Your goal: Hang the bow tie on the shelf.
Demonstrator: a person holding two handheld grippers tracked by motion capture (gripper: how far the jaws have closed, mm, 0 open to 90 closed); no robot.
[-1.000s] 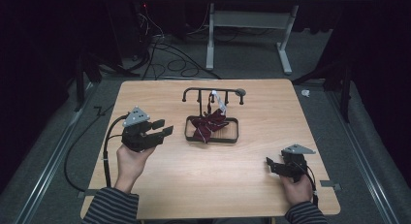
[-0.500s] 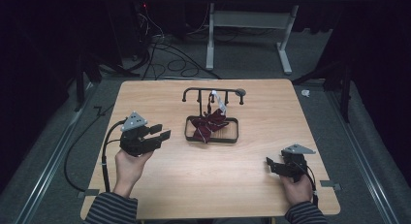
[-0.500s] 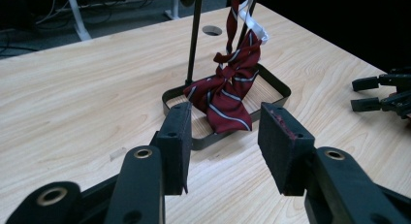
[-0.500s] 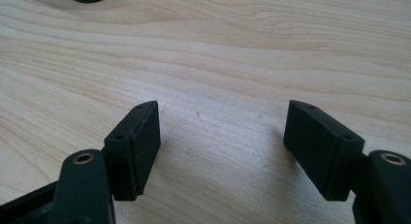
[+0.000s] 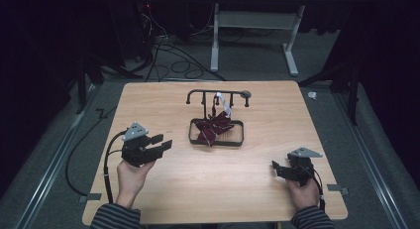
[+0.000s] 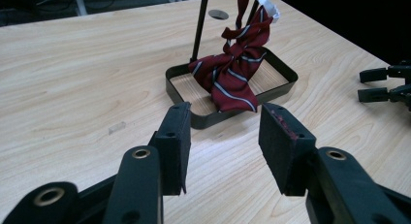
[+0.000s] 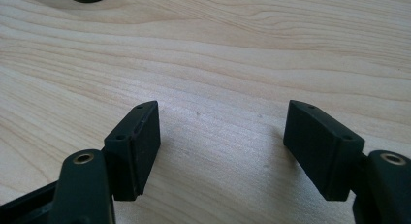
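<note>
Wooden table (image 5: 208, 189) under dim room, dark floor around; left gripper (image 5: 161, 145) hovers over table's left part, jaws apart, nothing between, aimed at tie (image 6: 232, 73); right gripper (image 5: 277, 168) low at table's right near edge, jaws wide, empty; red striped tie (image 5: 212, 127) hangs from black rack (image 5: 218, 94), lower end heaped in black tray (image 5: 239, 135) at table centre, well apart from both grippers.

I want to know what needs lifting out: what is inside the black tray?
A dark red striped tie hangs from the rack, its lower folds bunched in the black tray. The tray floor beneath those folds is covered.
</note>
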